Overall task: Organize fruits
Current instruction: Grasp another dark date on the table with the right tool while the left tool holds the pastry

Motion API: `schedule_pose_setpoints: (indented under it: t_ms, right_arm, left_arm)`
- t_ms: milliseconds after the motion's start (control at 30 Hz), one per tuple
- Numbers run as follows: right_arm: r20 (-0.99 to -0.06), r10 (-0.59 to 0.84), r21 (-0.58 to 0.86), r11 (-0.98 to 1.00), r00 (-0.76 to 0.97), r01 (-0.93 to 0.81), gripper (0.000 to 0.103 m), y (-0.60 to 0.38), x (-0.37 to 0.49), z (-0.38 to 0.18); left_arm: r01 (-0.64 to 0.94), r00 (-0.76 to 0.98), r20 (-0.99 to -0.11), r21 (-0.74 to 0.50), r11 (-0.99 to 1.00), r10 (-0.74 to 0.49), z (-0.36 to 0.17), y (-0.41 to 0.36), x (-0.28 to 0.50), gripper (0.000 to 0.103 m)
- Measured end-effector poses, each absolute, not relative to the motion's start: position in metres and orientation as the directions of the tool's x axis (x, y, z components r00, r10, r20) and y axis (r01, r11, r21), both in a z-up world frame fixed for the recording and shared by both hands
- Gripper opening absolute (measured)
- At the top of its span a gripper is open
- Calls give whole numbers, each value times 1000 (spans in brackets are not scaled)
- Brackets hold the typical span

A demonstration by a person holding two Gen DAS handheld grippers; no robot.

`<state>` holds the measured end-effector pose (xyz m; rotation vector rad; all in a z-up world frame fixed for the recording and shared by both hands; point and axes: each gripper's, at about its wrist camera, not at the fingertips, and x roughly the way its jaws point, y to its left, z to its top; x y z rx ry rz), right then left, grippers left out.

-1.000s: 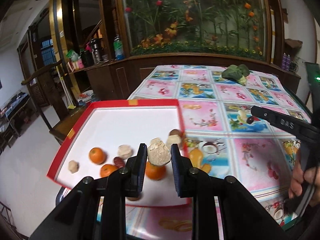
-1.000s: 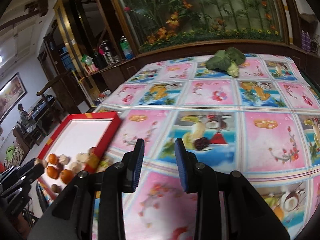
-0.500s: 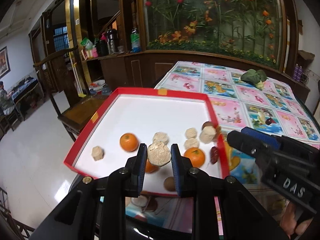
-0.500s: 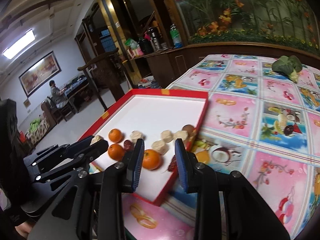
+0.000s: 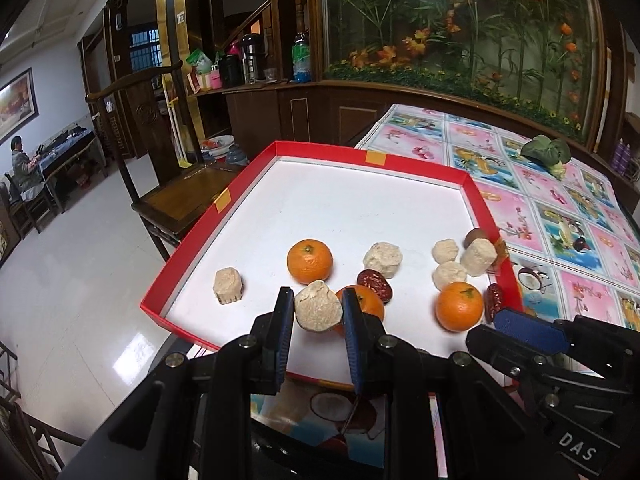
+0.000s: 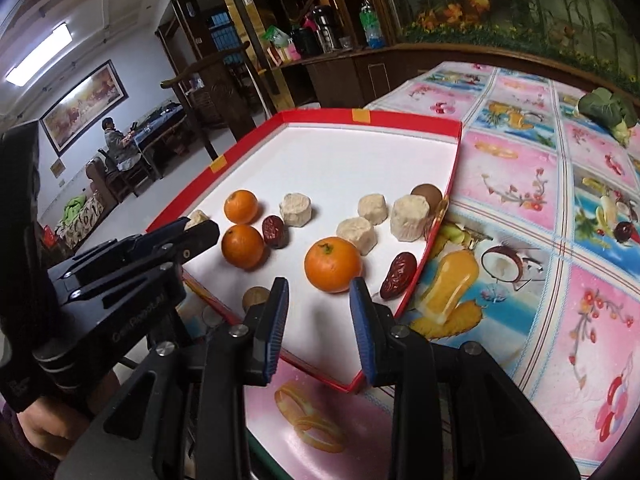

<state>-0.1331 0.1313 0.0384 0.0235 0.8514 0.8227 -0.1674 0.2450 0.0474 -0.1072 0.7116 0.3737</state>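
A red tray (image 5: 340, 151) with a white floor holds three oranges, several beige lumps and two dark red dates. My left gripper (image 5: 316, 312) is shut on one beige lump (image 5: 318, 311), held just above the tray's near edge in front of an orange (image 5: 366, 302). My right gripper (image 6: 319, 308) stands open with nothing between its fingers, close behind another orange (image 6: 333, 265); a date (image 6: 398, 276) lies to its right. In the right wrist view the left gripper (image 6: 196, 230) comes in from the left over the tray (image 6: 400, 118). The right gripper (image 5: 524, 334) shows at the lower right of the left wrist view.
The tray lies on a table with a pink fruit-print cloth (image 6: 520, 184), overhanging its left edge. A green vegetable (image 5: 546, 152) lies at the far end. A wooden chair (image 5: 180, 196) stands left of the tray. A person (image 5: 22, 168) sits far off at the left.
Both grippers swung left and came down toward the tray. The right wrist view went from bare tablecloth to the fruit in the tray. The left gripper kept its hold on the beige lump.
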Motion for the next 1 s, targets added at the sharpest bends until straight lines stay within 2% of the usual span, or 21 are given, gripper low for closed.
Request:
schedule_pose_setpoints:
  t_ms: [100, 333, 467, 667, 867, 1000]
  right_arm:
    - [-684, 653, 363, 692, 326, -624, 30, 136, -122, 31]
    - [-720, 606, 289, 705, 339, -647, 30, 145, -129, 33]
    - [-735, 602, 300, 700, 311, -648, 32, 146, -130, 33]
    - [-752, 645, 458, 661, 138, -595, 28, 138, -120, 31]
    - [-747, 665, 547, 633, 22, -547, 26, 132, -119, 27]
    - [-672, 740, 627, 563, -8, -538, 26, 116, -119, 28]
  left_arm:
    - [-370, 694, -654, 36, 929, 302, 45, 245, -168, 23]
    - [-369, 699, -652, 24, 929, 295, 45, 248, -168, 23]
    - [-365, 699, -651, 30, 931, 296, 45, 246, -168, 23]
    - [-357, 699, -654, 30, 933, 289, 46, 246, -170, 23]
    - [-344, 701, -655, 35, 938, 281, 49, 242, -170, 23]
    - [-329, 704, -658, 31, 944, 267, 49, 239, -172, 23]
